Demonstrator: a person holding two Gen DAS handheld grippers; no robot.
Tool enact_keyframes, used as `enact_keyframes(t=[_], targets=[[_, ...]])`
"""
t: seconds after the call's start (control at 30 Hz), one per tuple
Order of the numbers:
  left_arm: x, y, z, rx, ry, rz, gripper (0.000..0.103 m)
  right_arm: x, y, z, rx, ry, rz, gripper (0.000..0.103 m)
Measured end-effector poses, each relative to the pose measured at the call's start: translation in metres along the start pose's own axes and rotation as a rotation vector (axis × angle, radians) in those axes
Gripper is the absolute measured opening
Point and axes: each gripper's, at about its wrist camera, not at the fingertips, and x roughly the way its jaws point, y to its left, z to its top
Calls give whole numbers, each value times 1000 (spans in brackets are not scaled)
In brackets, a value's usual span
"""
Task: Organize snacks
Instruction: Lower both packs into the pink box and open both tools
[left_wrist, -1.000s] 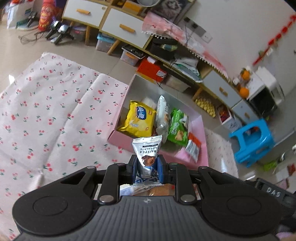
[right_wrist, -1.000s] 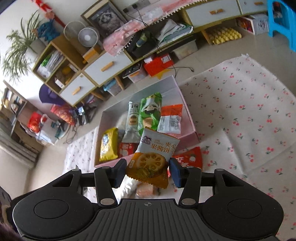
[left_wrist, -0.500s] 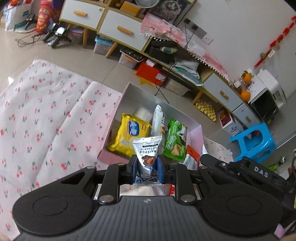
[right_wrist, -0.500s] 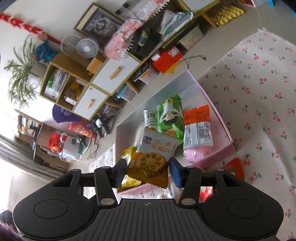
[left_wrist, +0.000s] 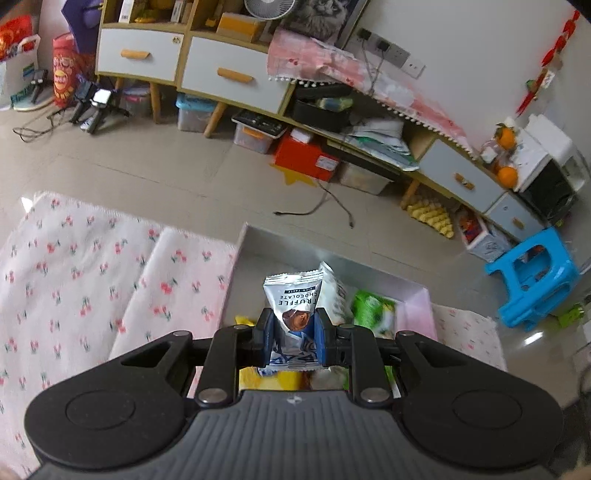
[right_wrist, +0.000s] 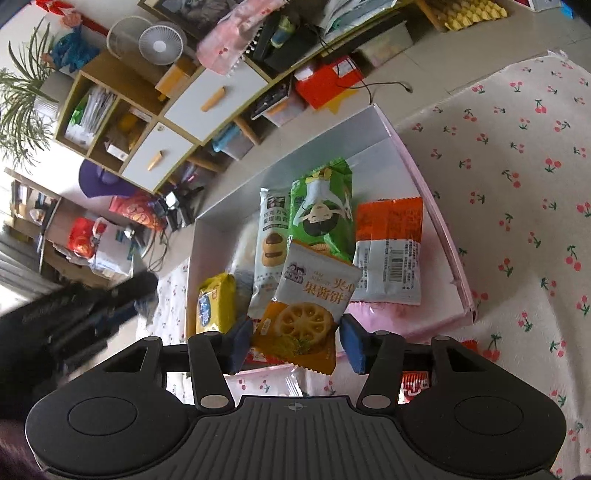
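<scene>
Cherry-print cloth (right_wrist: 517, 184) under pink box (right_wrist: 448, 236), left gripper (left_wrist: 293, 334) pinching truffle packet (left_wrist: 293, 301), right gripper (right_wrist: 295, 341) spread around biscuit packet (right_wrist: 314, 295)

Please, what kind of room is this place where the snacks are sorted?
Most likely a lived-in home room, perhaps a living room. A low cabinet with drawers stands by the wall, a fan and a plant sit on shelves, and a cherry-print cloth covers the floor.

Soft daylight, perhaps from a left window, strong fisheye bending at edges, motion-blurred box contents
</scene>
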Motion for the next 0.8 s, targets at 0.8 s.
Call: enact_keyframes(t=[0.8], targets=[[33,-9,6,83,21,104,45,1,-19,9,94,-21,23,69]])
